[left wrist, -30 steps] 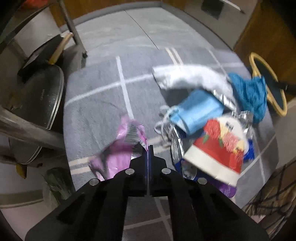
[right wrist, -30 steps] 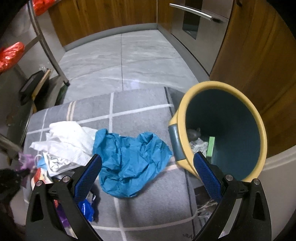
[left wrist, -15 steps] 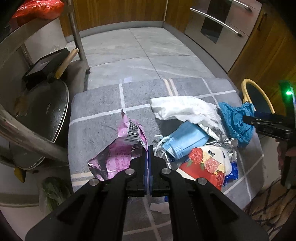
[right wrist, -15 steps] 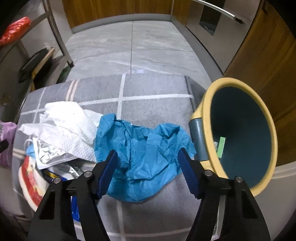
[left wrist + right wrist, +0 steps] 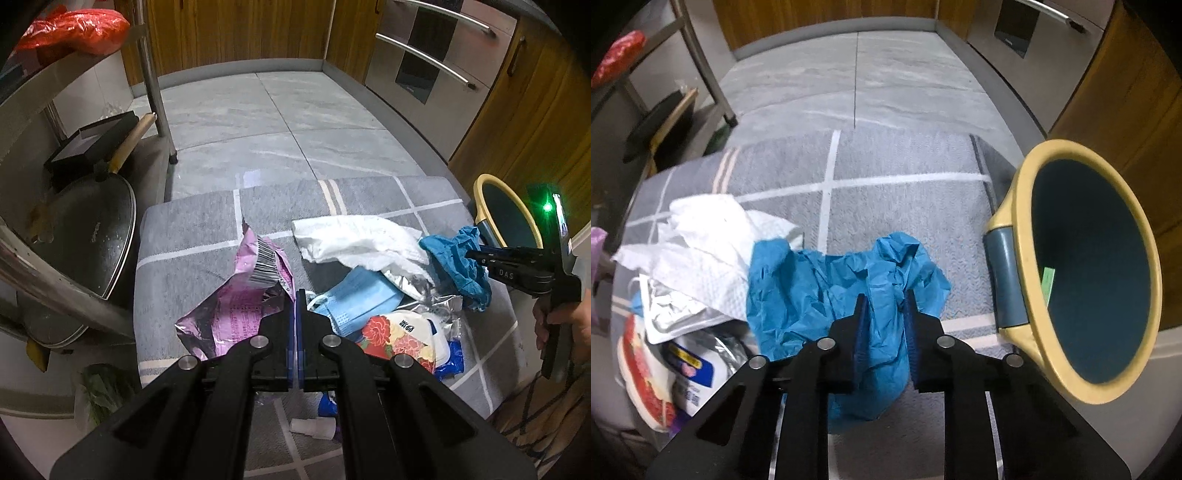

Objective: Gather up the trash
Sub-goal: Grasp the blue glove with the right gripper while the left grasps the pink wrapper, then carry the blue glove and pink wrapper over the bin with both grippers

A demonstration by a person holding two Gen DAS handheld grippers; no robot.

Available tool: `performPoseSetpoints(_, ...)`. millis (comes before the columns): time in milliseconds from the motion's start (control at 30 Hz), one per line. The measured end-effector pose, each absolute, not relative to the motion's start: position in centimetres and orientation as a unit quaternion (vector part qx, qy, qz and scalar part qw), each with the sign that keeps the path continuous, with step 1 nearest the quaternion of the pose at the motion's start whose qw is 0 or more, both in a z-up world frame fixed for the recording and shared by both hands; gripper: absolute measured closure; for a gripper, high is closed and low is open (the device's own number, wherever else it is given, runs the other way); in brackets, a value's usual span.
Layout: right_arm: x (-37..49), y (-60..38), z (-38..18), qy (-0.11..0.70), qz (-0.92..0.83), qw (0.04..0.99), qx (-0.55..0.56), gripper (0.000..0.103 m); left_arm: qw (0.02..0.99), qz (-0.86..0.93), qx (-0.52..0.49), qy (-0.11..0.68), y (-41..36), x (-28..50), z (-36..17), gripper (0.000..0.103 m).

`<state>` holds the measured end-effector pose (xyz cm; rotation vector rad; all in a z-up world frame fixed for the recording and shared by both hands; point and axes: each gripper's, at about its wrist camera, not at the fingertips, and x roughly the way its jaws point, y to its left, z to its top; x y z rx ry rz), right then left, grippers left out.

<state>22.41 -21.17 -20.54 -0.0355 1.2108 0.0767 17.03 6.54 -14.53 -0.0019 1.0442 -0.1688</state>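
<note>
Two claws at work, both in the pick-up step. Left claw (image 5: 296, 295) shut tight on the edge of the pink wrapper (image 5: 236, 306), lifted off the grey mat (image 5: 184, 229). Right claw (image 5: 884, 301) jaws just been closing, now narrow, pinching a fold of the blue crumpled sheet (image 5: 812, 288), which lies on the mat just beside the yellow bin (image 5: 1082, 266). Next, likely: lift the sheet clear, swing right over the bin's mouth, release. Wrapper has the longer carry. White tissue (image 5: 701, 243) and mask (image 5: 354, 295) remain.

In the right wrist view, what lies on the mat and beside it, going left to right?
White paper towel → blue crumpled sheet, pinched by the right gripper → yellow-rimmed bin.
</note>
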Motion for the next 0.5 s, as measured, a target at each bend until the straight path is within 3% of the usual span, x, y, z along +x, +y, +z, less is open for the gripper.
performPoseSetpoints(500, 20.7, -21.2, -16.2, 0.517, 0.036, 0.855, -0.028, 0.085, 0.884, -0.089, 0.002, 0.459, 5.6, 15.2, -11.2, 0.102)
